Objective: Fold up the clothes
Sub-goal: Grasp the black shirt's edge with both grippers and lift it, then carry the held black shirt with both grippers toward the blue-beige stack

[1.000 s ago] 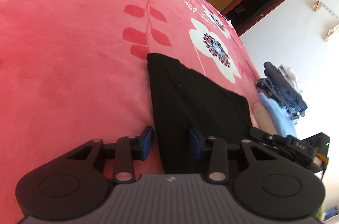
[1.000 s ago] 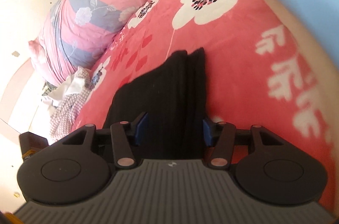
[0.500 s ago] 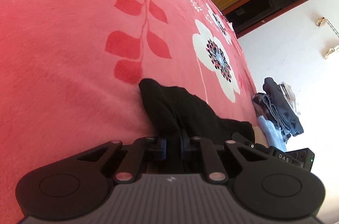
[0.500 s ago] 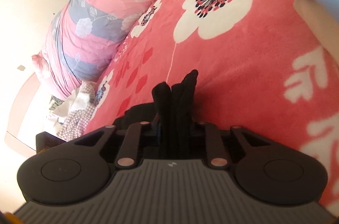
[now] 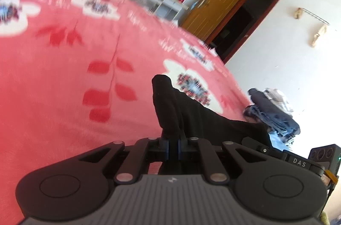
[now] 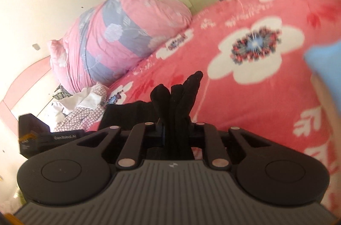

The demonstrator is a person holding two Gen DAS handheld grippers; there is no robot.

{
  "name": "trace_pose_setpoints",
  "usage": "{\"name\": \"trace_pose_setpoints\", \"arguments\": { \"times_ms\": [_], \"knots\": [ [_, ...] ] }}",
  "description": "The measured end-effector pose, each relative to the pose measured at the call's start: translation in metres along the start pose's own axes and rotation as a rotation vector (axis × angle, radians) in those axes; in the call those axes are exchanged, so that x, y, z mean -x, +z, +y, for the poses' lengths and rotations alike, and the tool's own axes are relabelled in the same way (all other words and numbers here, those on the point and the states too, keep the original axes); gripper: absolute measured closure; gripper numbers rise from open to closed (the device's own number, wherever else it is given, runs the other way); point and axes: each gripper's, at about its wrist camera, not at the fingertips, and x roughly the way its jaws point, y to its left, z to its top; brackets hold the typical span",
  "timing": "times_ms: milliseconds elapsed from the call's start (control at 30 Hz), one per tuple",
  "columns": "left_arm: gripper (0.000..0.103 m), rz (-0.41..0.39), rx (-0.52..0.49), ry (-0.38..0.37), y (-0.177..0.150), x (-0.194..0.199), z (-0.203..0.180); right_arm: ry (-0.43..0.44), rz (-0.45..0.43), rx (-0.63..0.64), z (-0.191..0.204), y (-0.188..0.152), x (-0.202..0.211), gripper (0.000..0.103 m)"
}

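In our left hand the left gripper [image 5: 173, 145] is clamped on a bunched corner of the black garment [image 5: 191, 116], its jaws all but together with only the cloth between them; from that pinch the fabric stands up ahead of the fingers and then runs away to the right, low over the red floral blanket [image 5: 64, 86], toward the other tool; farther right, at the bed's edge, sits a pile of dark clothes [image 5: 275, 114], well apart from our work. In our right hand the right gripper [image 6: 177, 135] is pressed on the opposite corner of the same black garment [image 6: 174, 101], the jaws closing the last little way on thick folds that fan up between them; here the cloth trails off to the left. So the garment's long axis lies between our two grips, and neither hand is nearer; we judge the coming fold turns on carrying this held edge forward, both ends level, over the part that lies on the blanket.
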Motion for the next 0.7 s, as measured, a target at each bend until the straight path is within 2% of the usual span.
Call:
{"name": "trace_pose_setpoints", "arguments": {
  "times_ms": [300, 567, 700],
  "knots": [
    [0.095, -0.158, -0.145, -0.043, -0.006, 0.082, -0.071, -0.038, -0.142, 0.186, 0.061, 0.000, 0.077, 0.091],
    [0.095, -0.228, -0.227, -0.189, -0.011, 0.143, -0.153, -0.058, -0.306, 0.305, 0.105, 0.005, 0.176, 0.091],
    [0.095, -0.275, -0.292, -0.257, -0.016, 0.159, -0.207, -0.074, -0.388, 0.336, 0.109, 0.018, 0.233, 0.091]
  ]
}}
